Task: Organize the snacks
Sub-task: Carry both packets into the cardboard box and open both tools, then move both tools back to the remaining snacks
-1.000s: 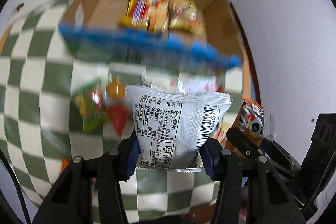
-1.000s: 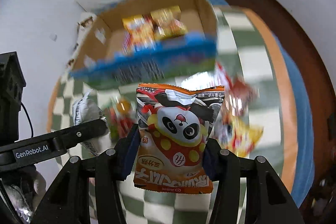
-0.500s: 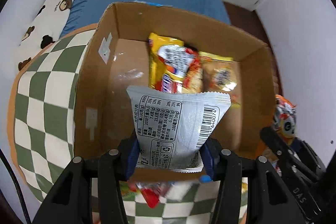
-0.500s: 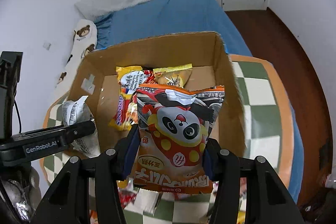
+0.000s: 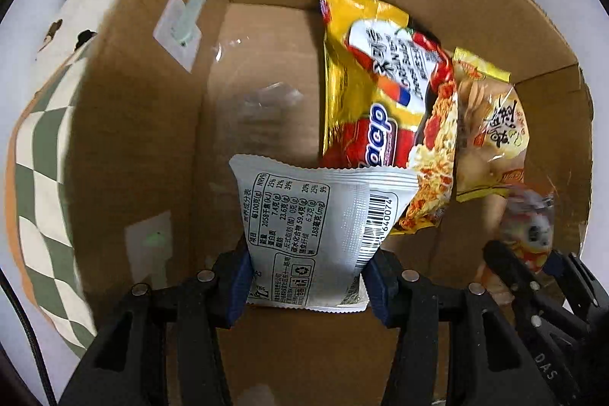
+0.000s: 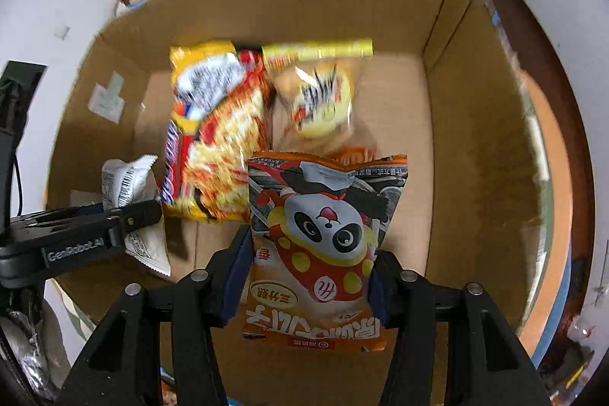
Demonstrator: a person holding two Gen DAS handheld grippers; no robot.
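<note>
White snack packet (image 5: 316,234) upright, long axis along left gripper (image 5: 308,286), between opening jaws, pads touching its sides, above cardboard box (image 5: 125,124). Panda packet (image 6: 323,238) likewise between right gripper (image 6: 310,282) opening jaws.

Inside the cardboard box (image 5: 125,124), the left half of the floor (image 5: 262,82) lies bare and passable; a yellow noodle packet (image 5: 380,94) and a pale snack bag (image 5: 491,128) occupy the middle and right; in the right wrist view, bare floor remains beside the right wall (image 6: 475,147); the walls bound every side.
</note>
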